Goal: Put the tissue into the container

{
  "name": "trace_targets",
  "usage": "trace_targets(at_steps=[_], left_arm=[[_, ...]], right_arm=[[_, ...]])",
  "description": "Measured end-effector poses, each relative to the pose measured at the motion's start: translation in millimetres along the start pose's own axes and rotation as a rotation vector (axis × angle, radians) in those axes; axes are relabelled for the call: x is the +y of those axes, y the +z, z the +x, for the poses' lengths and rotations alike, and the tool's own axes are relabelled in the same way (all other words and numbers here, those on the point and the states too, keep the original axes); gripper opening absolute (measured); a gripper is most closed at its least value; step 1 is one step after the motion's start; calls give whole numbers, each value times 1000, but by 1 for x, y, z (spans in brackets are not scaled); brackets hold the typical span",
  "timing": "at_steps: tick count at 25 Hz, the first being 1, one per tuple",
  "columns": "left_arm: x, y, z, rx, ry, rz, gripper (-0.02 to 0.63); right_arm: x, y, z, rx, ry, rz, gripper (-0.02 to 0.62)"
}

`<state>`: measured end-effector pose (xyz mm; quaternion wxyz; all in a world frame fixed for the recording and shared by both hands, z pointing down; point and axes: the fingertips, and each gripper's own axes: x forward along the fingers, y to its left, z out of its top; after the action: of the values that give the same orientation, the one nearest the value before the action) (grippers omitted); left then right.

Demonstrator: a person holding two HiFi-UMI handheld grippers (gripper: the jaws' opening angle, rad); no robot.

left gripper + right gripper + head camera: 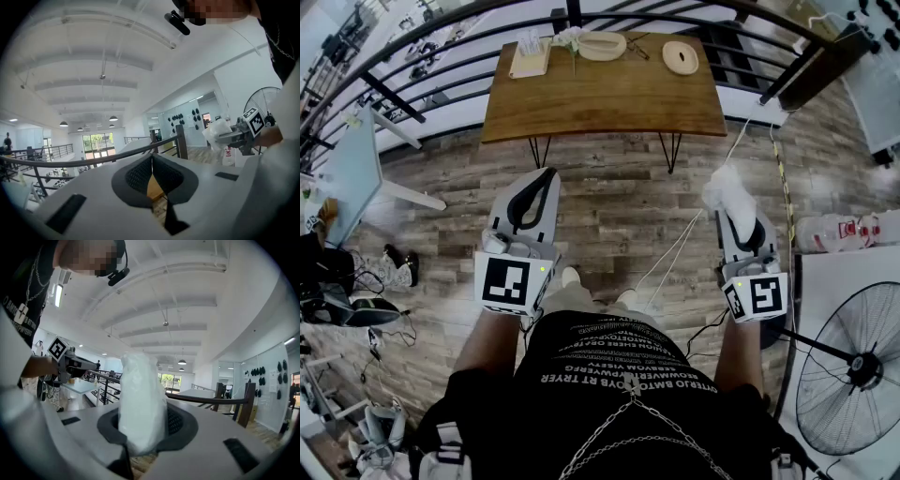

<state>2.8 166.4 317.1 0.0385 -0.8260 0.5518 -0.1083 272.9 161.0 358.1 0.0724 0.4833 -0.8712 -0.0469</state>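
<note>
A crumpled white tissue [727, 190] sticks out of my right gripper [729, 212], whose jaws are shut on it. In the right gripper view the tissue [140, 399] stands tall between the dark pads and hides the gap. My left gripper [544, 180] is held level at the left, shut and empty; its pads [140, 176] meet in its own view. Both hang over the wood floor, short of a brown table [600, 98]. On the table's far edge lie a light rectangular tray [530, 59], an oval wooden dish [602, 45] and a round wooden dish [680, 57].
A dark railing [441, 28] curves behind the table. A white table [356, 169] stands at the left and a floor fan [853, 366] at the lower right. Bottles [834, 231] and a white cable [675, 248] lie on the floor.
</note>
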Motion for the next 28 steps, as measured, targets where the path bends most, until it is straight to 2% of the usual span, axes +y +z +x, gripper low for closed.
trace_targets(at_steps=[6,12,17,21,28], left_arm=[[-4,4,-38,-31,-20,19,29],[52,-8,-104,-79,52,3,29],[107,-45,-152,-29,116,-19,29],[131,-44,-172,-90,130,-31,29],[135,-51,-168,-101,80,-42,29]], right_arm=[[41,12,-14,-11,30,19,117],[107,31,0,-44,71,80,119],[152,51,9,-81,62,157,120],[178,61,8,-77,48,126,120],[184,67,11,-58,27,81,118]])
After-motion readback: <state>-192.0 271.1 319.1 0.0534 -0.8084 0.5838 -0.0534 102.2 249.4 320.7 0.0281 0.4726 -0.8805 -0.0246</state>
